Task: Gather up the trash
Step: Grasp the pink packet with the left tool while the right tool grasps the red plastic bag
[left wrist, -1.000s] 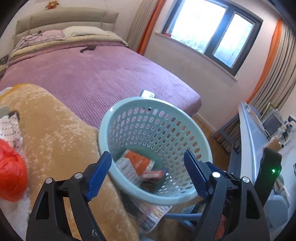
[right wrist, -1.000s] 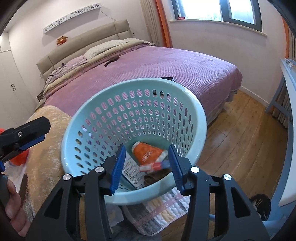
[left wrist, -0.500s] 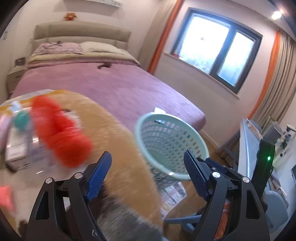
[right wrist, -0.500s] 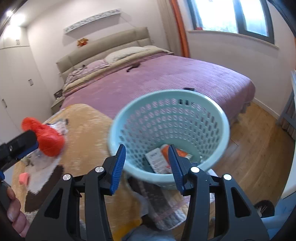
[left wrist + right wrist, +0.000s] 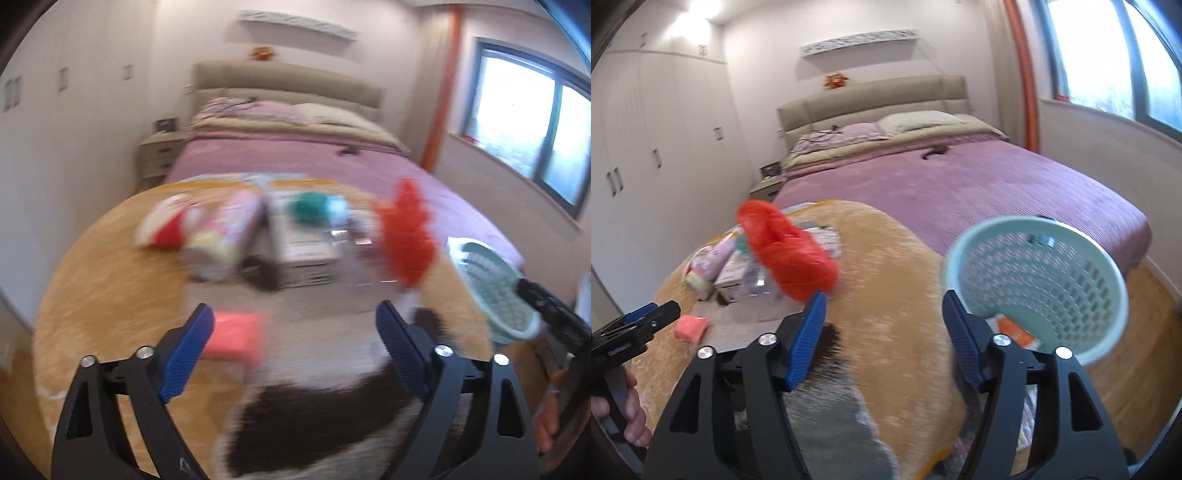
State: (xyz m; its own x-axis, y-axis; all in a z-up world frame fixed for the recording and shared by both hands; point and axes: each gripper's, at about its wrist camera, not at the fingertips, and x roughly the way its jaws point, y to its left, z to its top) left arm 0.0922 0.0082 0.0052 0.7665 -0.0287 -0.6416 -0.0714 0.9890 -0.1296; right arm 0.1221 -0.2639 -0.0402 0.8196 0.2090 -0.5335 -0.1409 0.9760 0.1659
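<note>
Both my left hand-held gripper (image 5: 291, 354) and right hand-held gripper (image 5: 884, 336) are opening, empty, near the red plastic bag (image 5: 788, 254) left of the laundry basket (image 5: 1038, 284).

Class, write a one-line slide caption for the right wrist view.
Right gripper, jaws opening and empty, over a tan blanket between a red plastic bag and a mint laundry basket.

Left wrist view motion-blurred: trash pile (image 5: 258, 236) at centre unreadable, labels illegible. Basket (image 5: 495, 291) at right edge partly behind the other gripper. Right wrist view: basket contents (image 5: 1015, 332) mostly hidden by a finger; lower rim cut.
</note>
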